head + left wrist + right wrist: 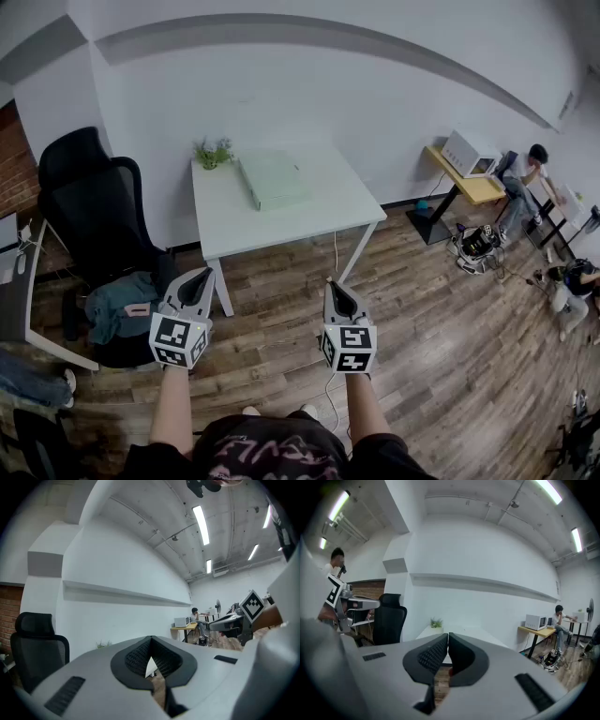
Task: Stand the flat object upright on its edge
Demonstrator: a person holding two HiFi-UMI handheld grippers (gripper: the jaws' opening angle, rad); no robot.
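Floor [422, 309]: wood planks, beneath both grippers.

Table [309, 214]: white, square, well ahead of both grippers, against the wall.

Chair [94, 216]: black, mesh-backed, ahead and left of the left gripper, beside the table; teal cloth on the seat.

Desk [464, 180]: yellow top, far ahead and right of the right gripper; white box on it, seated person just beyond.

Flat object [272, 180]: pale green, rectangular, lying flat on the table's far half. Well ahead of both grippers, roughly between their lines of aim, touched by neither.

Left gripper [199, 275]: held out level over the floor, short of the table. Jaws closed tip to tip [151, 638], nothing held.

Right gripper [333, 285]: alongside the left, well apart from it, aimed slightly downward toward the table. Jaws pressed together [448, 634], nothing held.

Plant [213, 153]: small, green, at the table's far left corner, just left of the flat object, ahead of the left gripper.
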